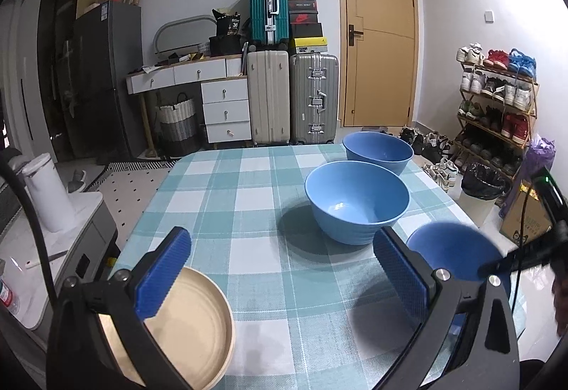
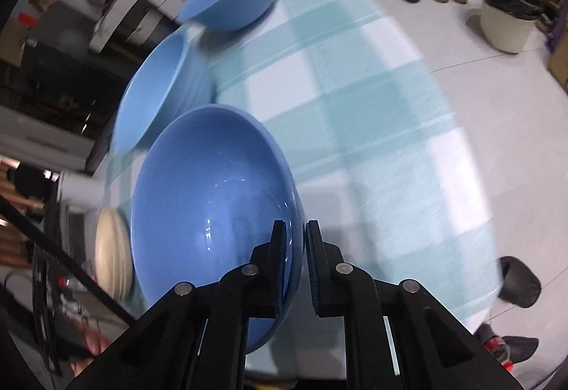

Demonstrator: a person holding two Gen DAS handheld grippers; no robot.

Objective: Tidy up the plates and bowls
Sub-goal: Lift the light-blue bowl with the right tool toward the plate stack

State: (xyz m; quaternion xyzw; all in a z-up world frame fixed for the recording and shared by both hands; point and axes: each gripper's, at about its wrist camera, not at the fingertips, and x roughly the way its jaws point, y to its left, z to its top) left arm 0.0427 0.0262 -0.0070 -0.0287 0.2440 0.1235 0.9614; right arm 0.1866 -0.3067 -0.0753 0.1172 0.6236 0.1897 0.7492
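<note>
Over checked table (image 1: 248,198) | R tongs (image 2: 295,240) clamped on blue bowl (image 2: 213,205) rim | L tongs (image 1: 280,269) open, empty

Blue bowls (image 1: 356,201), beige plate (image 1: 191,326), teal-white checked tablecloth (image 1: 248,198)

left gripper (image 1: 280,278) gaping (right gripper (image 2: 295,240) clamped)

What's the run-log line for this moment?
right tongs: shut on held blue bowl rim | left tongs: open, empty | two blue bowls on table | beige plate near left
</note>
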